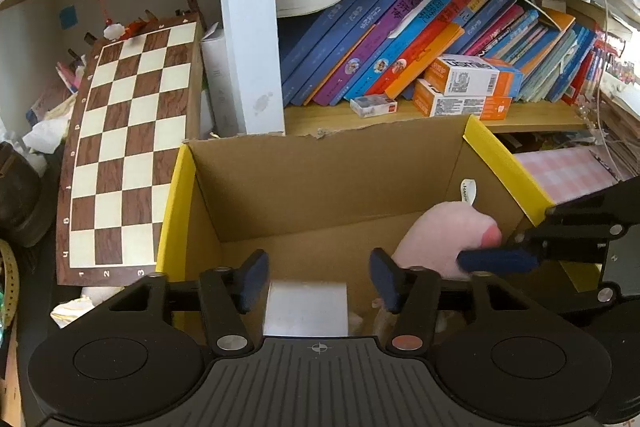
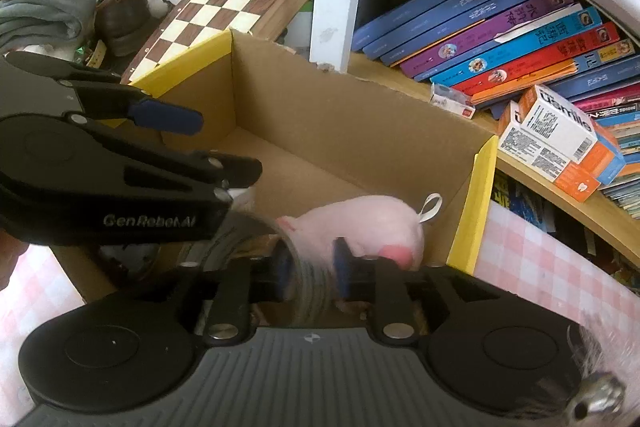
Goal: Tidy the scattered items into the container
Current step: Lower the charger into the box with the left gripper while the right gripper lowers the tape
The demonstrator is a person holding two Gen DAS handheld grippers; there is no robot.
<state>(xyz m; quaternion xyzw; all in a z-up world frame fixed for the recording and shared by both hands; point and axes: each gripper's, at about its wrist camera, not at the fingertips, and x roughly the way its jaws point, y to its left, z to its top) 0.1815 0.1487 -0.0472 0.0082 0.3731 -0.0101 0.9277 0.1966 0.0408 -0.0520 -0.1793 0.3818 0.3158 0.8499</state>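
My left gripper (image 1: 316, 277) hangs over the box (image 1: 328, 183), jaws apart, a white block (image 1: 306, 307) below the gap, untouched. My right gripper (image 2: 310, 269) straddles a grey roll (image 2: 312, 287); whether the pads press it I cannot tell. The pink plush (image 2: 360, 227) lies inside the box, at two o'clock from my left jaws.

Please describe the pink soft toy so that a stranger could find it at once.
Find the open cardboard box with yellow edges, below the bookshelf. The pink plush toy lies inside, at its right end. Only it is pink and fluffy, with a white loop tag.
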